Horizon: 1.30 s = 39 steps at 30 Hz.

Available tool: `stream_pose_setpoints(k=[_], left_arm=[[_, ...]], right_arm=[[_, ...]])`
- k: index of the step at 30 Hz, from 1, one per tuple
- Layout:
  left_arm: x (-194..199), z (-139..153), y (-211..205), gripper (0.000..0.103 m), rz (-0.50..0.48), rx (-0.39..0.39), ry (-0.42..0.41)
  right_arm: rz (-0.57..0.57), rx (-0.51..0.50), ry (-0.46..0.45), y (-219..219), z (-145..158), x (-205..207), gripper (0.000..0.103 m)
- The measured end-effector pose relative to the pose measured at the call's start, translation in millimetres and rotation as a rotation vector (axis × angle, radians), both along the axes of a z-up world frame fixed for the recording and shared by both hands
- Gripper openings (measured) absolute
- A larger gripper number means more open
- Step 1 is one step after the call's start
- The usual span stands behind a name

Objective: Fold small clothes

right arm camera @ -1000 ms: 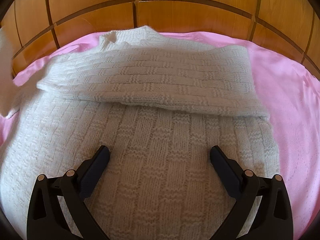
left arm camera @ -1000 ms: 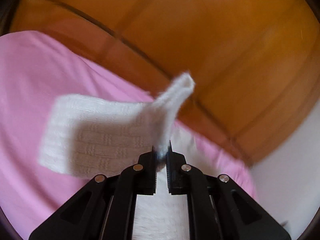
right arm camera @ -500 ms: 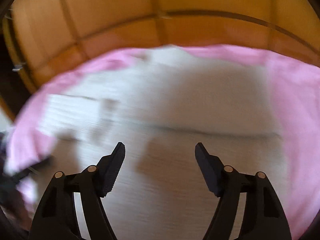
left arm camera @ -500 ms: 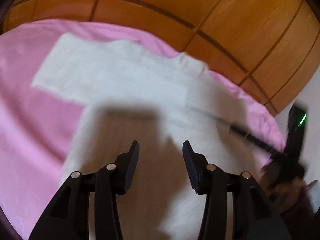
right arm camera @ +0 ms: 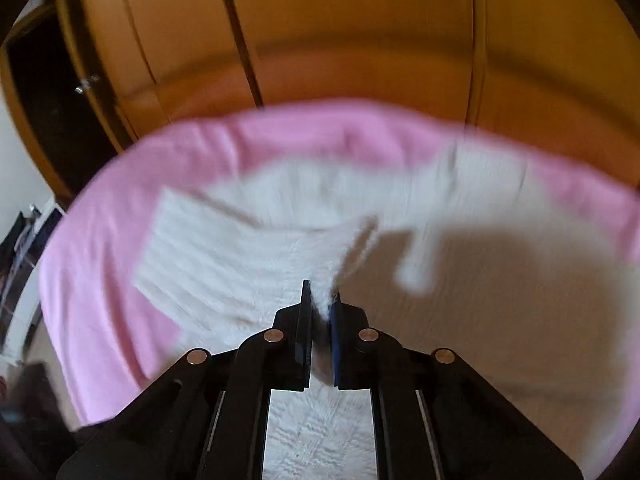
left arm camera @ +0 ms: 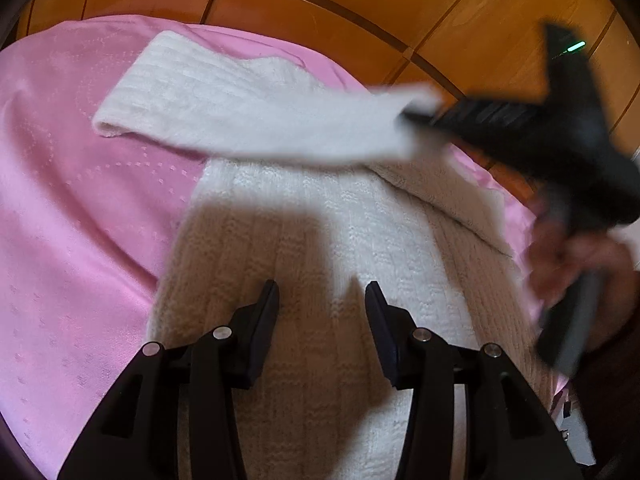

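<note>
Sweater [left arm camera: 320, 248], a small white knit in a basket-weave stitch, lies flat on the pink bedspread [left arm camera: 80, 200] with its body spread under your left gripper [left arm camera: 322, 300] and one sleeve [left arm camera: 256, 120] drawn across the top. Expect it to be light, soft and floppy: it will drape and stretch rather than hold a crease, and the fuzzy yarn should grip the pads well instead of slipping. Take it at an edge or cuff, pinching a single layer of knit near the hem, since a bite in the middle would probably bunch two layers together.

Your right gripper [right arm camera: 320, 300] has just been closing, and its jaws now stand together on a tuft of the sleeve's end, which hangs slack from the pinch. In the left view it looks blurred, carrying that sleeve over the body. Your left gripper's fingers are partly apart over the torso with nothing between them. Behind the bed stands a wooden panelled wardrobe [left arm camera: 360, 8].
</note>
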State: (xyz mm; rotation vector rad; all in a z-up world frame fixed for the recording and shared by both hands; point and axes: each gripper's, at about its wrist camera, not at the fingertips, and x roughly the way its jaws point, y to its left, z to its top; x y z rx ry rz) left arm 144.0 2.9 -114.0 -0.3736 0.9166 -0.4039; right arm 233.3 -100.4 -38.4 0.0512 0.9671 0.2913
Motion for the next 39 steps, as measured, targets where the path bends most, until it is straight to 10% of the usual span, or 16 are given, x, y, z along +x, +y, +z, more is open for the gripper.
stream_pose_setpoints(k=[9, 20, 39], left_arm=[[-1, -2, -6, 0.048, -0.003, 0.025, -0.002], [0, 7, -8, 0.051, -0.02, 0.06, 0.018], [92, 77, -32, 0.055, -0.055, 0.103, -0.118]], right_arm=[[-0.216, -0.016, -0.166, -101, 75, 12, 0.006], [-0.541, -0.028, 0.072, -230, -14, -8, 0.006], [-0.576, -0.034, 0.151, -245, -63, -31, 0.006]])
